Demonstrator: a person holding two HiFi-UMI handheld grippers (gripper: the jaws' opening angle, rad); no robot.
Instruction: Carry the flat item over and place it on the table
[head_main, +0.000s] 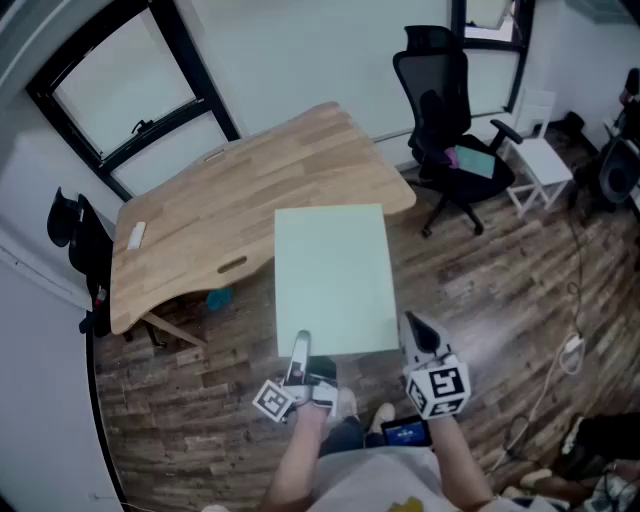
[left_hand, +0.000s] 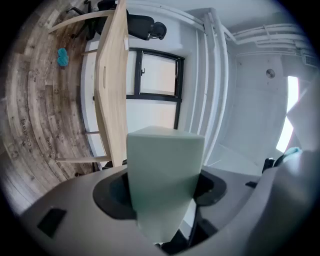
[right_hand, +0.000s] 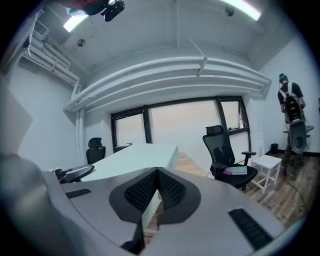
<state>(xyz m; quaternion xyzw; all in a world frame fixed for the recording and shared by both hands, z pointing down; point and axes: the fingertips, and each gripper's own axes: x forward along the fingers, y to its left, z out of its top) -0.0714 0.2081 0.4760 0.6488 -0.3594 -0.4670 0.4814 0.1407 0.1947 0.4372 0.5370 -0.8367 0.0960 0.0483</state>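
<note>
Pale green flat board (head_main: 335, 280), rect., plain

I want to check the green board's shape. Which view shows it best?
The head view: the whole board is visible as a rectangle. The left gripper view shows only its near end, up close; the right gripper view sees its top at a flat angle.

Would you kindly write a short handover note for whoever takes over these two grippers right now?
The left gripper is shut on the near edge of the pale green panel.
The right gripper is shut on the panel's near right corner.
The panel is held roughly level in the air in front of the wooden table, not resting on it.
Done: panel is lifted and close to the table.
Left: bring it over the tabletop, lay it flat, open both grippers.
</note>
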